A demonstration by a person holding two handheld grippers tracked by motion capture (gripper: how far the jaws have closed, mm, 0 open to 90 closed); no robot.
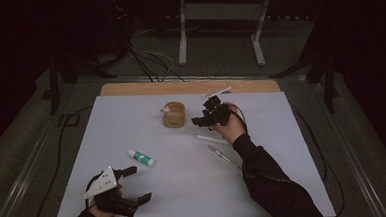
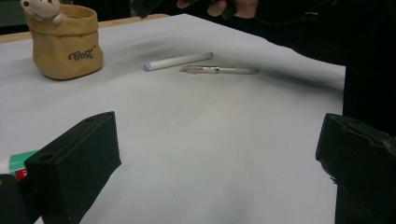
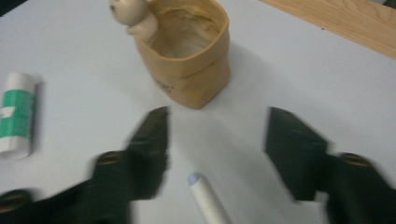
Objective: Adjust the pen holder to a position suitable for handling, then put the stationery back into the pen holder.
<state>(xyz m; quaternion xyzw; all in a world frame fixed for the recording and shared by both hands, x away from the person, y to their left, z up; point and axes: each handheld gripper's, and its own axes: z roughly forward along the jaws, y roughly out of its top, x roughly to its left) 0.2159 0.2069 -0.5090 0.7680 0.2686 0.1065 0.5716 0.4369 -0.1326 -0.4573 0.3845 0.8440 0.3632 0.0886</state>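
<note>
left gripper (image 1: 135,184): lower left of the high view, jaws wide apart, holding nothing
glue stick (image 1: 141,158): left of centre, lying flat
tan pouch (image 1: 174,115): upper middle
right gripper (image 1: 199,121): beside the pouch, jaws spread, empty
white marker (image 1: 212,139): centre-right, on the table

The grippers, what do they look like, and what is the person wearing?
The left gripper is black, with two blocky, flat-faced jaws and a grey three-cornered plate on top. The right gripper is black too, with a small green light on its body. The person wears a black long sleeve.
</note>
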